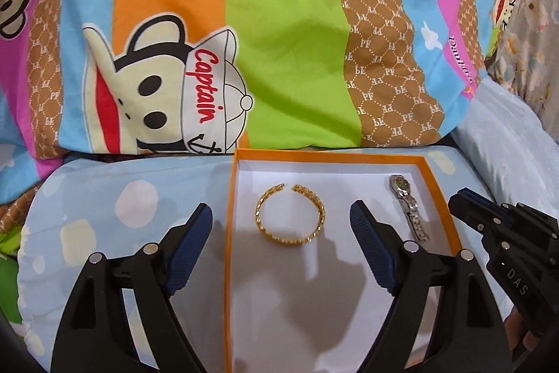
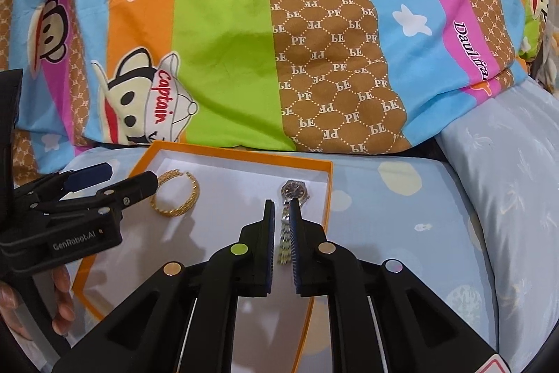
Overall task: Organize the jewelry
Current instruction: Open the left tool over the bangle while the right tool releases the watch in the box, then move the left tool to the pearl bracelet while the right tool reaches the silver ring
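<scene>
An orange box (image 1: 229,215) with a white inside lies on the bed; it also shows in the right wrist view (image 2: 328,194). A gold open bangle (image 1: 290,215) lies inside it, flat, also seen in the right wrist view (image 2: 176,194). A silver watch (image 1: 408,208) lies along the box's right side. My left gripper (image 1: 281,219) is open, its fingers astride the bangle and the box's left wall. My right gripper (image 2: 282,208) has its jaws nearly closed with the watch's band (image 2: 284,233) in the narrow gap between them; whether they pinch it is unclear. The watch face (image 2: 295,189) shows beyond the tips.
A colourful cartoon-print quilt (image 1: 279,41) is bunched behind the box. The box rests on a light blue spotted sheet (image 2: 401,215). A pale blue pillow (image 2: 506,198) lies to the right. The right gripper's body (image 1: 506,243) shows at the left view's right edge.
</scene>
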A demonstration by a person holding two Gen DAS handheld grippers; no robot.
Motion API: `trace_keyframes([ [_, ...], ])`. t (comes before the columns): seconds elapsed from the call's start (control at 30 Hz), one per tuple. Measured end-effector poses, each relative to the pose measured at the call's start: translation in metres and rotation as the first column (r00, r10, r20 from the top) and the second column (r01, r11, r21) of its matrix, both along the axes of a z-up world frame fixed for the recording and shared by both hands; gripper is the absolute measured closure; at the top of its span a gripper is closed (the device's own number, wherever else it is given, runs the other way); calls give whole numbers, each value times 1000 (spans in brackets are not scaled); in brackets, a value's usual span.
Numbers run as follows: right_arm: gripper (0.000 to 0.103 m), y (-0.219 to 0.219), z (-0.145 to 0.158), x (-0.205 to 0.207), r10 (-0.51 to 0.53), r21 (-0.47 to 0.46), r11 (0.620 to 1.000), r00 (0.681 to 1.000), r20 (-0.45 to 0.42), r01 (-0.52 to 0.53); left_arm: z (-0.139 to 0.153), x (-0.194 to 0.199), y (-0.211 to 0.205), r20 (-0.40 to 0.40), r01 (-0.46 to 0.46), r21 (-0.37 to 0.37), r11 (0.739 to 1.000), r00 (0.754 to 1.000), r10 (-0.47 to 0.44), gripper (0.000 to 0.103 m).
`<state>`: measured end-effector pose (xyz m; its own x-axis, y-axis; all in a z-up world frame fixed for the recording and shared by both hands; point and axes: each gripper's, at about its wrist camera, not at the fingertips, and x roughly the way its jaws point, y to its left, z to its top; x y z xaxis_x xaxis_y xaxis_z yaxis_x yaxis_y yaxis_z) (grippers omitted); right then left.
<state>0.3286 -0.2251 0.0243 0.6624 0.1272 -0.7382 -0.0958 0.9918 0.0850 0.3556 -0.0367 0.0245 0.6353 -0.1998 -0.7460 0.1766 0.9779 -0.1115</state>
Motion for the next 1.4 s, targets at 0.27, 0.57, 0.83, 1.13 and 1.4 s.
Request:
trace_keyframes([
  [0.27, 81, 6, 25, -74, 31, 10, 999, 997, 67, -32, 14, -70, 30, 40, 1, -22, 1000, 999, 0, 24],
  [0.57, 79, 10, 31, -187, 37, 2, 999, 992, 119, -38, 9, -167, 62, 18, 19, -45, 999, 1000, -19, 24],
  [0.83, 73, 1, 7, -276, -8, 10, 1000, 994, 107, 7, -6, -260, 67, -15, 69, -53, 996, 997, -69, 24],
  [1.13, 72, -2, -22, -321, -38, 37, 999, 996, 75, 35, -37, -304, 51, -211, -45, -162, 986, 977, 10, 24],
  [1.4, 72, 5, -23, -325, 0, 60, 998, 997, 80, -4, -42, -306, 24, -157, -82, 33, 996, 984, 87, 24],
])
